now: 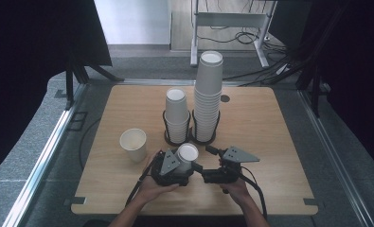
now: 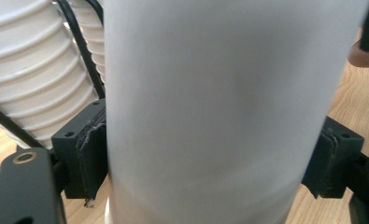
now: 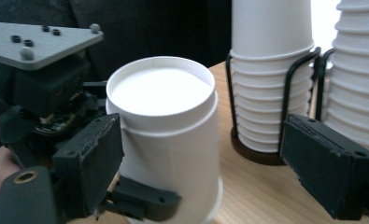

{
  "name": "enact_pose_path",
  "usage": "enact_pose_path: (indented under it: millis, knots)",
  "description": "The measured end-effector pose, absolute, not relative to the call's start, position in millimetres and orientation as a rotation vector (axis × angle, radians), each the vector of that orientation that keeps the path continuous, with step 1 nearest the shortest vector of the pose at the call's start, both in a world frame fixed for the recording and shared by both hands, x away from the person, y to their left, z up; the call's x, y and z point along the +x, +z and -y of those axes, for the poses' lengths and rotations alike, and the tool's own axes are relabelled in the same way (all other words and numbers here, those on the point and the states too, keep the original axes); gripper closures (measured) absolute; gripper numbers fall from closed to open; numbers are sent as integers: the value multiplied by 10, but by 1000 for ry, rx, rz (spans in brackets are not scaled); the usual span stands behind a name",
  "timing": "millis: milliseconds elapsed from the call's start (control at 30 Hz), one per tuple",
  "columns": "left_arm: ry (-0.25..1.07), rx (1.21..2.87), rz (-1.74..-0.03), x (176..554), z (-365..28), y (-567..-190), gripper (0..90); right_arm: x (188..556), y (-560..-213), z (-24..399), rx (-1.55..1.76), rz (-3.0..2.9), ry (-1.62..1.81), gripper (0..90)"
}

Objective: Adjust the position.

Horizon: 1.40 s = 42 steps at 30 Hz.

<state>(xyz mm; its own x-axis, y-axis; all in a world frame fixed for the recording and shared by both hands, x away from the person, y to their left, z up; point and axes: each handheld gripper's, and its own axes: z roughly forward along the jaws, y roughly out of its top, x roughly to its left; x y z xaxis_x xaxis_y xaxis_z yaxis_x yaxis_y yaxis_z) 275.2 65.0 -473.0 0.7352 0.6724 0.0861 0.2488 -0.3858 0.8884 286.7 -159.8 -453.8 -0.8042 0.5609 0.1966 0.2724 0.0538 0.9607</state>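
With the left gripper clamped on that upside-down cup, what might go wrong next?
The left gripper squeezes the inverted paper cup near its wide rim, so the thin wall may dent. The right gripper stands open close beside it and could knock the cup askew as it closes in. The two cup stacks in wire holders stand just behind; the tall one might tip if bumped.

Left gripper (image 1: 187, 161) clamped tight, held low in left hand (image 1: 157, 188), right gripper (image 1: 206, 158) jaws wide apart, angled toward the left one, right hand (image 1: 235, 189) behind it
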Motion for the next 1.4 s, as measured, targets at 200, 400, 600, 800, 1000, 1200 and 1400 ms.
enact_pose_path:
  millis: [200, 400, 600, 800, 1000, 1200, 1400]
  knots:
    - [551, 1995, -670, 2713, -551, -4773, 164, 2850, -4568, 1507, 833, -2126, 1819, 128]
    - [551, 2020, -626, 2650, -438, -4793, 164, 2840, -4601, 1437, 827, -2141, 1806, 129]
    - [540, 2025, -616, 2620, -380, -4791, 164, 2848, -4632, 1404, 827, -2153, 1785, 193]
    - [526, 2002, -644, 2641, -390, -4791, 136, 2851, -4624, 1406, 833, -2137, 1804, 240]
    - [495, 2037, -655, 2671, -389, -4808, 85, 2903, -4607, 1518, 920, -2074, 1921, 244]
    - [486, 2068, -658, 2680, -361, -4840, 81, 2888, -4616, 1494, 917, -2078, 1952, 245]
    - [472, 2072, -646, 2682, -368, -4832, 76, 2887, -4600, 1517, 911, -2057, 1963, 244]
